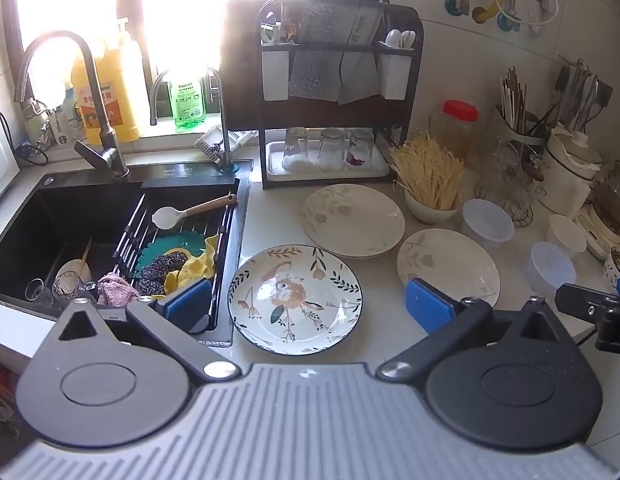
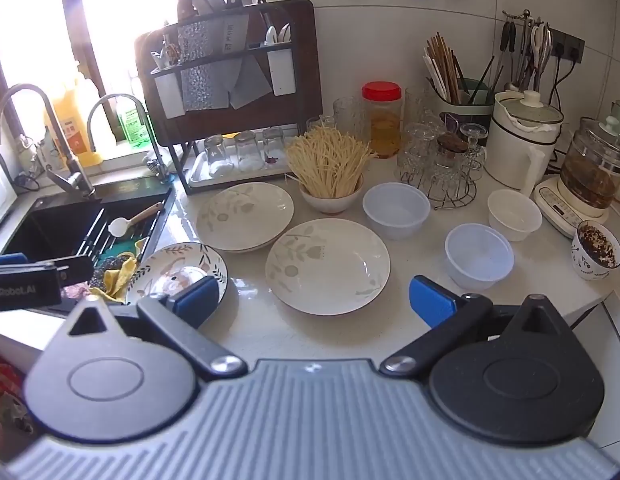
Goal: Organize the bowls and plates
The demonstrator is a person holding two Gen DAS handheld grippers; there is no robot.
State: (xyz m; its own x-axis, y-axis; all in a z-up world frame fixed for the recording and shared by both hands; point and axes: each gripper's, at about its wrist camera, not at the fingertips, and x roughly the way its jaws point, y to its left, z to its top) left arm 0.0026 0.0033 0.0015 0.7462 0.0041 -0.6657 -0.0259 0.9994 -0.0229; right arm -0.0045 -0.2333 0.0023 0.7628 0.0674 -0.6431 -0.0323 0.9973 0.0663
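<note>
A flower-patterned plate (image 1: 294, 299) (image 2: 177, 270) lies on the counter by the sink. Two cream leaf-print plates lie beyond it, one at the back (image 1: 352, 220) (image 2: 244, 215) and one nearer right (image 1: 448, 265) (image 2: 328, 266). Two clear plastic bowls (image 2: 396, 210) (image 2: 478, 256) and a white bowl (image 2: 514, 214) stand to the right. My left gripper (image 1: 310, 306) is open and empty, hovering over the patterned plate. My right gripper (image 2: 316, 302) is open and empty above the near cream plate.
A black sink (image 1: 69, 220) with a drain rack, sponges and glasses is at left. A knife rack (image 1: 338, 92) with upturned glasses stands at the back. A bowl of dry noodles (image 2: 330, 168), a glass stand (image 2: 442, 160), a kettle (image 2: 524, 140) and a small filled bowl (image 2: 596, 250) crowd the right.
</note>
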